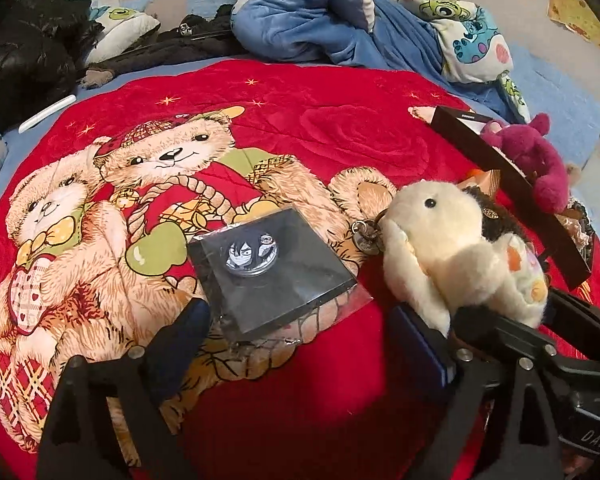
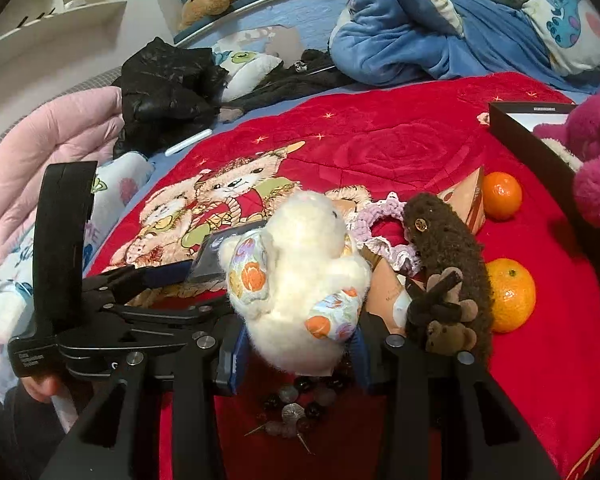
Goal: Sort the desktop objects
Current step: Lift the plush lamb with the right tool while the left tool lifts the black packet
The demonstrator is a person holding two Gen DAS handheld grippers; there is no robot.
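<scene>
Red teddy-bear blanket [image 1: 320,120] covering bed. Cream plush rabbit [image 2: 300,276] sitting near centre, right gripper [image 2: 296,344] clamping its rump. Left gripper [image 1: 300,320] standing wide, gripping nothing, black badge packet [image 1: 272,268] lying between its fingers. Two oranges [image 2: 512,296] lying right of brown plush [image 2: 444,248].

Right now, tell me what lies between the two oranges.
Only bare red blanket between the far orange and the near orange, in the right wrist view.
</scene>
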